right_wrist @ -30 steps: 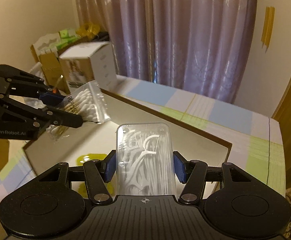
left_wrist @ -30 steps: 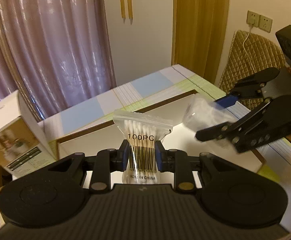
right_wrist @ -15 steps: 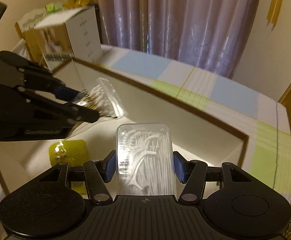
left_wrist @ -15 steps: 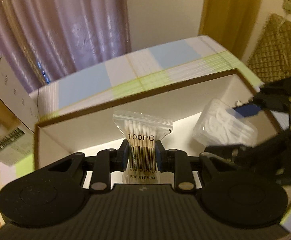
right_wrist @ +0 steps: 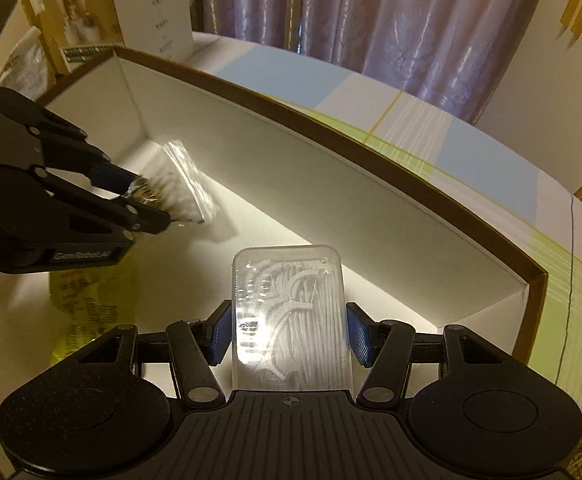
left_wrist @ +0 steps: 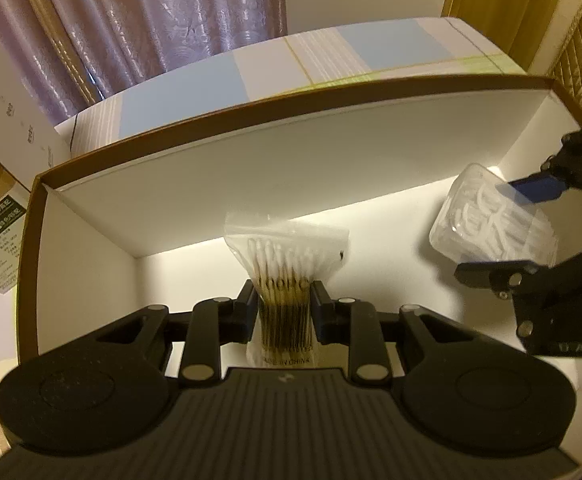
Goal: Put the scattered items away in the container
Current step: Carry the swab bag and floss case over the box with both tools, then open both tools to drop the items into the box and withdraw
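Hanging inside the white box [left_wrist: 291,168], both loads are held above its floor: the cotton-swab bag [left_wrist: 285,258] is pinched upright by the left gripper [left_wrist: 284,304], the floss-pick case [right_wrist: 291,320] is clamped by the right gripper [right_wrist: 289,332]. Release downward is judged next.

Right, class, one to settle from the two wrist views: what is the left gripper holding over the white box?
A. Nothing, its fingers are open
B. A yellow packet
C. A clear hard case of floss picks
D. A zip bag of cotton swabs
D: the left gripper is shut on the bag of cotton swabs inside the white box; the case of floss picks sits in the right gripper.
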Tool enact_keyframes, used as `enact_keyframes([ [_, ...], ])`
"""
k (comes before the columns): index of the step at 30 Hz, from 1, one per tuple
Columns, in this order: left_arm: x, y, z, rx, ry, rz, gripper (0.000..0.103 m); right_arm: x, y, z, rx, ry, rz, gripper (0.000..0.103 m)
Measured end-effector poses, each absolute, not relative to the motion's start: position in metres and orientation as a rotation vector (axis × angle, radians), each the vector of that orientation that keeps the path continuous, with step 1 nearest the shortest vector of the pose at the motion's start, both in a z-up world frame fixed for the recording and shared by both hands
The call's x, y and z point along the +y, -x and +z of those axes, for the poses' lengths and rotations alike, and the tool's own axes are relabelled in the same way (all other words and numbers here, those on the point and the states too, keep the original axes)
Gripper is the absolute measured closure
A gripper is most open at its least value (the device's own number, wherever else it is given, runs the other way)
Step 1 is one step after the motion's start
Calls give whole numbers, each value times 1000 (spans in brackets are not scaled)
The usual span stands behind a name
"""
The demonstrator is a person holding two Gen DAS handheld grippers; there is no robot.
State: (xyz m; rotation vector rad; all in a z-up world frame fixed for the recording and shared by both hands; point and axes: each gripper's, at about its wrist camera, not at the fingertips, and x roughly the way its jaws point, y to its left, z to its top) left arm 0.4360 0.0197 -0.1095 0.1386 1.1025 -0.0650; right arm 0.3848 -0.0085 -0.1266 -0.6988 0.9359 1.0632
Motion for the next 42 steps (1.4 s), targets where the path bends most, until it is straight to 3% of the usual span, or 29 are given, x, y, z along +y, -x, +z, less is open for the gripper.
enact_keyframes([
  [2,20,-436,-111,1100,-148,-59,80,-6,-386,-131,944,707,1062,43],
  [6,18,-436,-113,1094,-170,-47,56,-1,-383,-134,933,741,1061,42],
  [8,19,-436,-112,1096,-168,-45,54,0,-383,-134,933,738,1057,40],
  [9,19,-435,-112,1096,-167,-45,51,0,-382,-133,928,735,1053,16],
  [10,19,-434,-111,1094,-168,-44,46,1,-380,-132,906,729,1048,1],
  [21,19,-420,-91,1057,-178,-45,16,-16,-362,-114,863,712,1083,0],
  [42,15,-321,-6,888,-139,-56,8,-108,-321,-39,835,450,1002,0],
])
